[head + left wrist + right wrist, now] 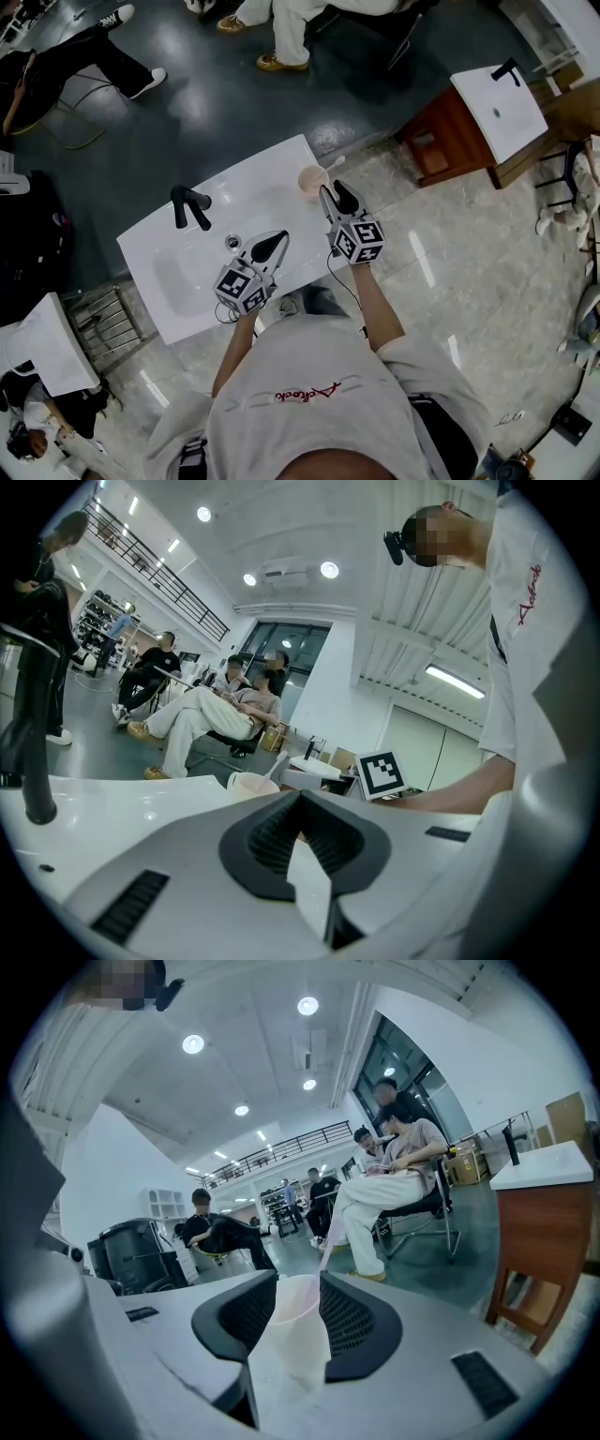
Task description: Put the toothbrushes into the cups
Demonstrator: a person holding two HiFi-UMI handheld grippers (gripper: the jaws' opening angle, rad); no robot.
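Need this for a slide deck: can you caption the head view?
Over a white sink, the open right gripper faces a cup holding a toothbrush; the left gripper is near the drain.

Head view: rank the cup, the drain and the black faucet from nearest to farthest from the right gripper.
1. cup, just ahead of the right gripper, slightly to its left.
2. drain, well off to the left.
3. black faucet, farthest left, beyond the drain.
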